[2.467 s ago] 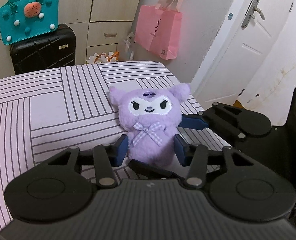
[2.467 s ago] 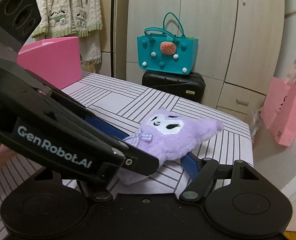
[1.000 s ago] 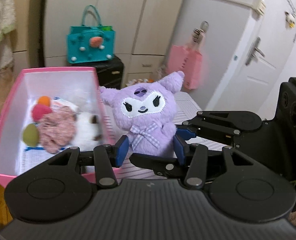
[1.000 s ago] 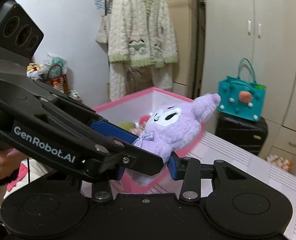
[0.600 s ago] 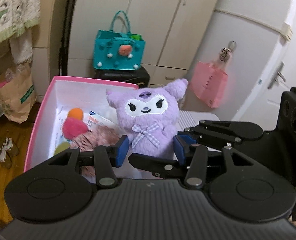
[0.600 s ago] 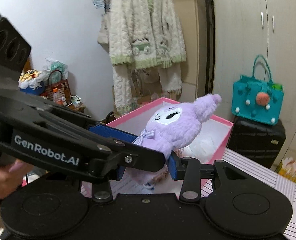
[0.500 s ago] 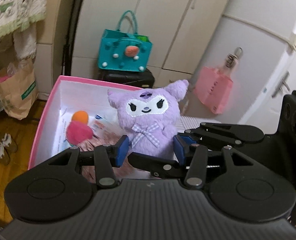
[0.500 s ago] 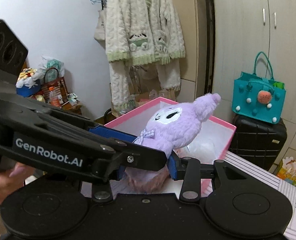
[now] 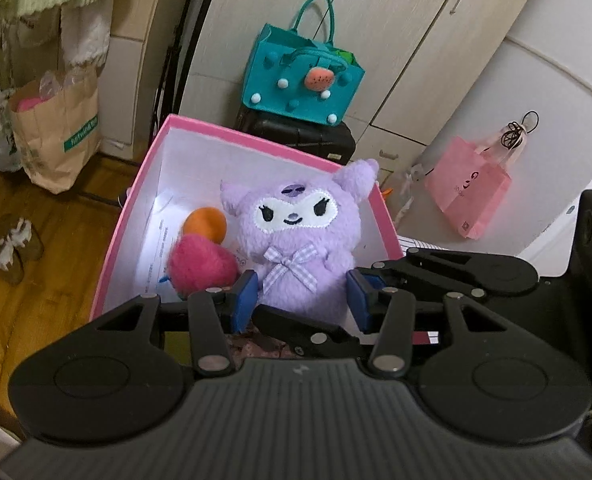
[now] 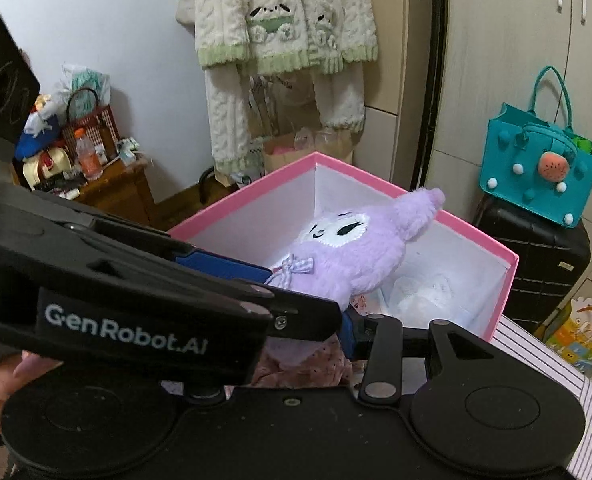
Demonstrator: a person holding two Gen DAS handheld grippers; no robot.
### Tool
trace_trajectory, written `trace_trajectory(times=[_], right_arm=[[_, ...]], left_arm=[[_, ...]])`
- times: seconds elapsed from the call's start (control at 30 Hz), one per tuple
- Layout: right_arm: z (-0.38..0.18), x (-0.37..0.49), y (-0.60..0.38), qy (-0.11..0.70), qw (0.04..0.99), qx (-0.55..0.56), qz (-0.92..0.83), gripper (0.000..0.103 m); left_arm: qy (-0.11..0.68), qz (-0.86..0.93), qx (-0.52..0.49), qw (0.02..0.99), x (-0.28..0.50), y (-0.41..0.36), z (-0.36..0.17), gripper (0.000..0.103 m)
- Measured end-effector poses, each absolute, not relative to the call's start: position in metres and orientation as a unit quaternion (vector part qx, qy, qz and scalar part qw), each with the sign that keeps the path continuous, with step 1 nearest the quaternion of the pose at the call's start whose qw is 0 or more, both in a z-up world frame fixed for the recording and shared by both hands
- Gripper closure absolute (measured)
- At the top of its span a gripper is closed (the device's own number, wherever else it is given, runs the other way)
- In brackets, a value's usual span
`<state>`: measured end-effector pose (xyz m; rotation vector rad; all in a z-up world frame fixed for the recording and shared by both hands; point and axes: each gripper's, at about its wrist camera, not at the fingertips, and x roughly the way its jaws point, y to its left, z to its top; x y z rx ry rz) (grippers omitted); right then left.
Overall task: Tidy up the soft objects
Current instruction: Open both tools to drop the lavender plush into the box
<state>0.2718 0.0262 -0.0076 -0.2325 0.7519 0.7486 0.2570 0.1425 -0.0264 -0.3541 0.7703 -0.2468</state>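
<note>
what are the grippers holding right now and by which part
Both hold the purple plush toy by its lower body: the left hand-held gripper squeezes its sides, the right hand-held gripper clamps across it.

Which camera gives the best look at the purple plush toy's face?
The left wrist view: the fluffy purple plush toy faces the camera squarely, upright, with eyes, mouth and checked bow clear. The right wrist view shows it tilted sideways, its lower body hidden behind the other tool.
</note>
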Motion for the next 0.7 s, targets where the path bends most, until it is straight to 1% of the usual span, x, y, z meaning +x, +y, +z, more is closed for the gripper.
trace_trajectory(times=[0.03, 0.1, 0.13, 0.17, 0.3, 0.37, 0.53, 0.6, 0.63, 0.7], right_arm=[[-0.008, 0.272, 0.026, 0.358, 0.854, -0.114, 0.359, 0.053], [-0.007, 0.27, 0.025, 0.348, 0.859, -0.128, 0.354, 0.04], [-0.006, 0.268, 0.024, 0.339, 0.864, -0.134, 0.346, 0.03], [-0.004, 0.263, 0.021, 0.328, 0.87, -0.141, 0.34, 0.027], [0.006, 0.248, 0.007, 0.317, 0.88, -0.139, 0.327, 0.025], [0.012, 0.234, -0.004, 0.301, 0.889, -0.136, 0.317, 0.021], [0.023, 0.201, -0.024, 0.282, 0.898, -0.143, 0.305, 0.017], [0.026, 0.191, -0.029, 0.282, 0.899, -0.15, 0.3, 0.013], [0.026, 0.188, -0.029, 0.286, 0.899, -0.153, 0.294, 0.007], [0.029, 0.182, -0.031, 0.291, 0.901, -0.159, 0.282, 0.005]], left_arm=[[0.376, -0.12, -0.174, 0.902, 0.258, 0.143, -0.027, 0.057], [0.38, -0.116, -0.18, 0.9, 0.257, 0.144, -0.029, 0.056], [0.378, -0.113, -0.177, 0.901, 0.256, 0.143, -0.029, 0.055], [0.373, -0.111, -0.168, 0.906, 0.252, 0.141, -0.026, 0.054], [0.341, -0.09, -0.118, 0.928, 0.233, 0.134, -0.011, 0.052], [0.33, -0.08, -0.108, 0.934, 0.223, 0.133, -0.004, 0.047], [0.311, -0.056, -0.079, 0.945, 0.196, 0.129, 0.009, 0.043], [0.313, -0.058, -0.071, 0.945, 0.19, 0.127, 0.013, 0.041], [0.314, -0.054, -0.071, 0.945, 0.188, 0.127, 0.015, 0.041], [0.314, -0.048, -0.068, 0.946, 0.18, 0.126, 0.02, 0.04]])
